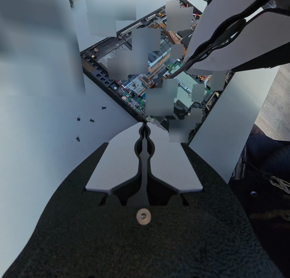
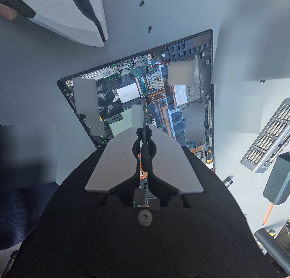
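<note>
An opened black laptop (image 1: 95, 65) lies on the white table with its circuit boards and copper heat pipes bare. My right gripper (image 2: 145, 126) is shut on a thin black screwdriver (image 2: 144, 154), whose shaft points down onto the boards near the laptop's middle. In the left wrist view the right gripper (image 1: 187, 63) comes in from the upper right, and the screwdriver tip (image 1: 171, 76) rests by a pale green board. My left gripper (image 1: 144, 124) is shut with nothing seen in it, its tips at the laptop's near edge. It also shows in the right wrist view (image 2: 70, 14) at the upper left.
Several small black screws (image 1: 92, 120) lie loose on the white table (image 1: 47, 152) left of the laptop; two show in the right wrist view (image 2: 149, 29). A grey tray of screwdriver bits (image 2: 269, 137) and a dark grey box (image 2: 277, 179) sit to the right. There is about 9 centimetres between the tips of the two grippers.
</note>
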Demonstrator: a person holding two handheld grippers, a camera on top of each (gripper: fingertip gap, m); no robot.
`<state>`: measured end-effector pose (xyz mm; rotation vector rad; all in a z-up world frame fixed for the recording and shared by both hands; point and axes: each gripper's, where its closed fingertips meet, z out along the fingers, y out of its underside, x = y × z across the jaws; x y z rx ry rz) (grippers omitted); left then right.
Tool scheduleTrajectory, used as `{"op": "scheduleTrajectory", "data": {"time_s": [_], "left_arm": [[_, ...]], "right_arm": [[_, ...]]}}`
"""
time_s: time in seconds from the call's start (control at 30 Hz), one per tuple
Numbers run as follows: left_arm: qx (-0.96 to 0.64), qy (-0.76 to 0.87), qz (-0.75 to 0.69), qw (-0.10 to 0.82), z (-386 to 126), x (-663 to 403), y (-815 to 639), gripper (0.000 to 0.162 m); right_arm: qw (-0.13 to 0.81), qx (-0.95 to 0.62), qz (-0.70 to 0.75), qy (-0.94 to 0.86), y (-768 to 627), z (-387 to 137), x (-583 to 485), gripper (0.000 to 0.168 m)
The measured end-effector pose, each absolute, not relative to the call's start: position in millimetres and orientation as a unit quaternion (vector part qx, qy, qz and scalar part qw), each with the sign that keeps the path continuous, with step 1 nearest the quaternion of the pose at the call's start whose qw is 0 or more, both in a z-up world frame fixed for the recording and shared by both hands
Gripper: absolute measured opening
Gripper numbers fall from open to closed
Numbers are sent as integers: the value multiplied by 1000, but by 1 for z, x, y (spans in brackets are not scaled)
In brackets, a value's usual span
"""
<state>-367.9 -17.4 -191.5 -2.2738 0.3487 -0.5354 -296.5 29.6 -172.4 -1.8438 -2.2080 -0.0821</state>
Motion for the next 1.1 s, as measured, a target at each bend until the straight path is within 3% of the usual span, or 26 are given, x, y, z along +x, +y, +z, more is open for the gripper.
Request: {"op": "scheduleTrajectory", "data": {"time_s": [0.4, 1.1], "left_arm": [[-892, 127, -197, 386, -191, -374, -14, 0], [-922, 88, -201, 319, -208, -358, 5, 0]], "right_arm": [[192, -682, 41, -705, 47, -145, -277, 3], [184, -709, 255, -632, 53, -181, -240, 4]]}}
